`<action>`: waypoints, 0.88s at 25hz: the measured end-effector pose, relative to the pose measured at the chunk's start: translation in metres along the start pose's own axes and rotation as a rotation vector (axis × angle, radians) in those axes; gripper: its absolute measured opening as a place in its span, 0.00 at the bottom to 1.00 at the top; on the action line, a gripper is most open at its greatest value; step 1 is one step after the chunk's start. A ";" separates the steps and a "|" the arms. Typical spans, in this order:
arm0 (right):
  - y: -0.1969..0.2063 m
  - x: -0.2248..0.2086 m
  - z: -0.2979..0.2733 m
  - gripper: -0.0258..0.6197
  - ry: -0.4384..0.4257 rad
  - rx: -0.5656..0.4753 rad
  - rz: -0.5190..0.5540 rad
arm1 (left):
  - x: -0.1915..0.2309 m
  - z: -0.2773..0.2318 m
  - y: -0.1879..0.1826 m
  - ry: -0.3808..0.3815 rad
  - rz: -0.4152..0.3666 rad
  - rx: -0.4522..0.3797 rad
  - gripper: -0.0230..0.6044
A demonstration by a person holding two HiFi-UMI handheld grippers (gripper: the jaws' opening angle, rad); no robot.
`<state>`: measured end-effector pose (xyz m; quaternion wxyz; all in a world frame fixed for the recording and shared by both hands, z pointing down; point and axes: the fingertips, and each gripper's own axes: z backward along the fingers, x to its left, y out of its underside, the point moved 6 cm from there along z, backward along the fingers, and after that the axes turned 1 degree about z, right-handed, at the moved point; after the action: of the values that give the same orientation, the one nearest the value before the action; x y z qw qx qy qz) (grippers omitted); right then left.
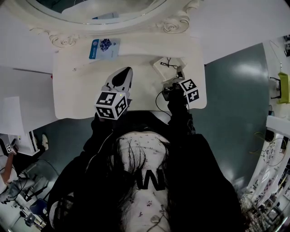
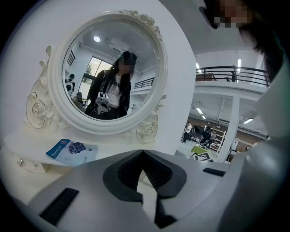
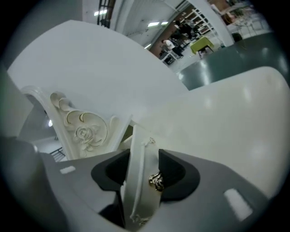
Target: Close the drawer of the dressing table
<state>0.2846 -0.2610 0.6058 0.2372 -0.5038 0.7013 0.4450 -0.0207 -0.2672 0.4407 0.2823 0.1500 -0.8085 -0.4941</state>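
Observation:
The white dressing table (image 1: 77,93) fills the top of the head view, under its round carved mirror (image 1: 95,11). A small white drawer (image 1: 166,66) stands pulled out at the table's back right. My right gripper (image 1: 177,75) is at this drawer. In the right gripper view the drawer front (image 3: 137,186) with its gold knob (image 3: 156,182) stands upright between the jaws of my right gripper (image 3: 144,152), and both pads touch it. My left gripper (image 1: 128,71) hovers over the middle of the table, shut and empty. It (image 2: 143,152) faces the mirror (image 2: 108,72).
A blue leaflet (image 1: 103,48) lies on the raised back shelf left of centre. A black cable (image 1: 158,99) loops near the table's front edge. Teal floor (image 1: 235,95) lies to the right. Shelving stands at the far right, and a seated person (image 1: 9,181) is at the lower left.

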 end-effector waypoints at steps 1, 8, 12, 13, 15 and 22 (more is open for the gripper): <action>0.001 -0.001 0.000 0.34 0.012 -0.024 -0.035 | 0.000 0.000 0.001 0.000 -0.001 0.001 0.04; 0.005 0.000 -0.001 0.33 0.146 -0.179 -0.231 | -0.001 0.006 0.002 -0.004 -0.009 0.003 0.04; 0.004 0.002 0.000 0.33 0.226 -0.248 -0.290 | 0.003 0.012 0.002 -0.021 -0.018 0.004 0.04; 0.003 0.002 0.000 0.33 0.240 -0.260 -0.295 | 0.004 0.014 0.002 -0.024 -0.019 0.002 0.04; 0.004 0.004 -0.003 0.33 0.255 -0.274 -0.309 | 0.008 0.018 0.002 -0.032 -0.017 0.001 0.04; 0.011 0.020 -0.021 0.33 0.268 -0.278 -0.367 | 0.017 0.026 0.008 -0.054 -0.004 0.013 0.04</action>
<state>0.2694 -0.2883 0.6045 0.1474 -0.7046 0.5555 0.4162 -0.0496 -0.2533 0.4434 0.2586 0.1403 -0.8186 -0.4933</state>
